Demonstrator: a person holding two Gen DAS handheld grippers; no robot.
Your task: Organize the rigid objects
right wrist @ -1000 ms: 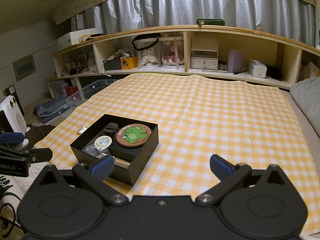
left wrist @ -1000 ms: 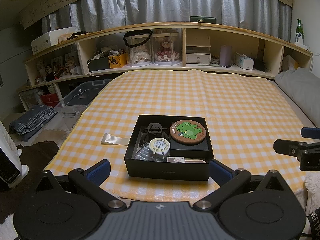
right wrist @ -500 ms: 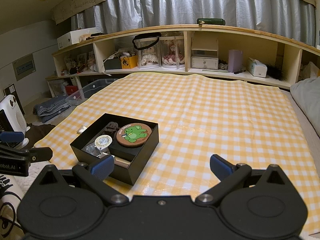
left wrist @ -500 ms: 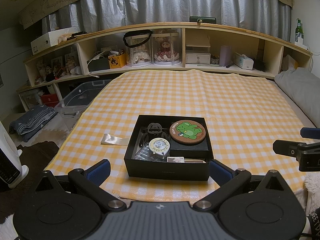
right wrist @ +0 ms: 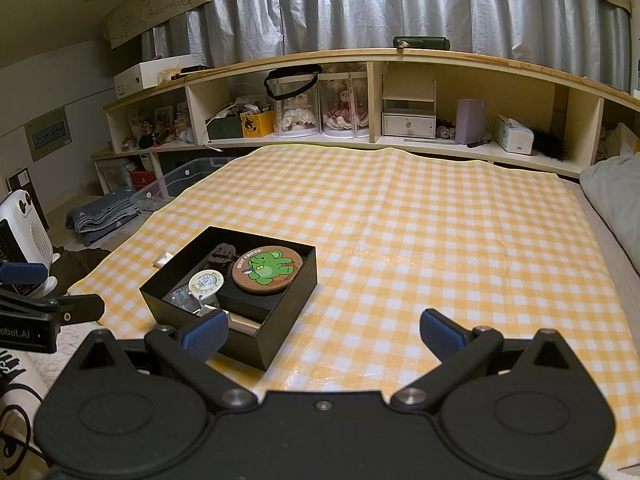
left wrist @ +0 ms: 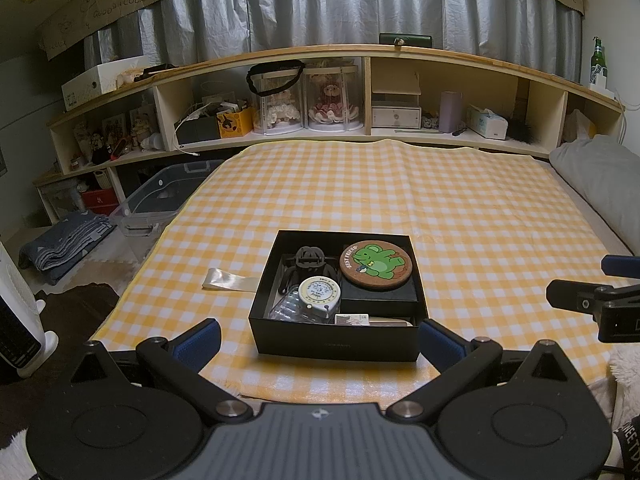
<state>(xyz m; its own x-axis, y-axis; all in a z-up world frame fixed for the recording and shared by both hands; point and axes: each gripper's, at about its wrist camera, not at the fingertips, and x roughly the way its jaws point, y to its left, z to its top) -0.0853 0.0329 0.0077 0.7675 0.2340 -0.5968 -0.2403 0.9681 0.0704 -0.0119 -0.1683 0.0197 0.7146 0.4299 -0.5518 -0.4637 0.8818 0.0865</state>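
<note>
A black open box (left wrist: 336, 345) sits near the front edge of the yellow checked cloth (left wrist: 460, 208). Inside lie a round cork coaster with a green elephant (left wrist: 376, 265), a white tape measure (left wrist: 319, 292), a black hair claw (left wrist: 308, 258) and a clear plastic piece. The box also shows in the right wrist view (right wrist: 288, 300), with the coaster (right wrist: 267, 269). My left gripper (left wrist: 318, 340) is open and empty just in front of the box. My right gripper (right wrist: 324, 332) is open and empty, to the right of the box.
A cream ribbon strip (left wrist: 228, 280) lies on the cloth left of the box. Wooden shelves (left wrist: 360, 92) with boxes and dolls run along the back. A grey pillow (left wrist: 600, 176) lies at the right. A plastic bin (left wrist: 160, 196) and a white heater (right wrist: 28, 228) stand on the floor at left.
</note>
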